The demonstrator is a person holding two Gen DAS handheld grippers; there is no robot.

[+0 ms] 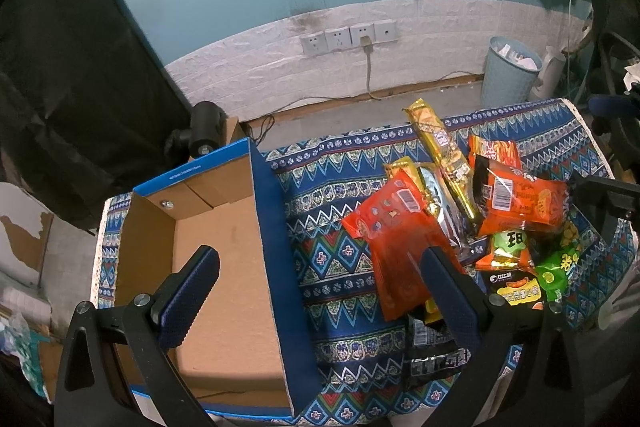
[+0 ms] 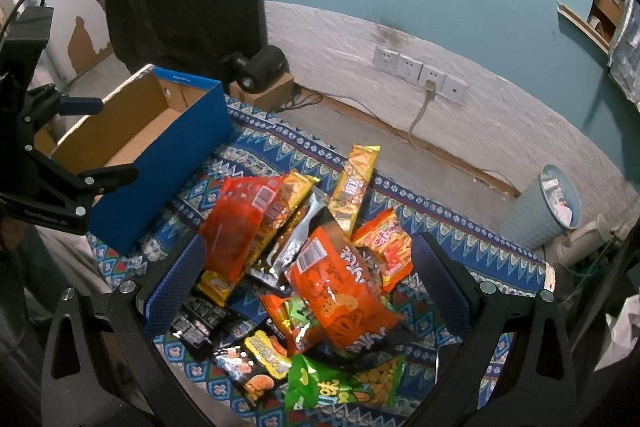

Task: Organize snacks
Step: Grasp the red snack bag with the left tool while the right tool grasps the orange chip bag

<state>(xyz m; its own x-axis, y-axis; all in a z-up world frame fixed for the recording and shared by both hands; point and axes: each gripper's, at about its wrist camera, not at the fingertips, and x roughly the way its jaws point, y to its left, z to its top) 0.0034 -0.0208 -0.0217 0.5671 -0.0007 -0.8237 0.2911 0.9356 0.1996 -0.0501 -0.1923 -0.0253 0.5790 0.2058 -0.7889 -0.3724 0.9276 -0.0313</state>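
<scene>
A heap of snack packets lies on a patterned blue cloth [image 1: 340, 267]. On the heap are a red translucent bag [image 1: 394, 239] [image 2: 240, 223], an orange bag with a barcode [image 1: 516, 203] [image 2: 340, 287], a long gold packet [image 1: 440, 155] [image 2: 354, 187] and a green bag [image 2: 344, 383]. To the left stands an empty cardboard box with blue outer walls [image 1: 224, 267] [image 2: 168, 147]. My left gripper [image 1: 320, 271] is open, straddling the box's right wall, its right finger over the red bag. My right gripper [image 2: 308, 267] is open above the heap, holding nothing.
A pale blue waste bin [image 1: 508, 75] [image 2: 544, 211] stands on the floor beyond the table by the white brick wall. A black camera on a small box [image 2: 260, 71] sits behind the cardboard box. Wall sockets with a plugged cable [image 1: 348, 39] are behind.
</scene>
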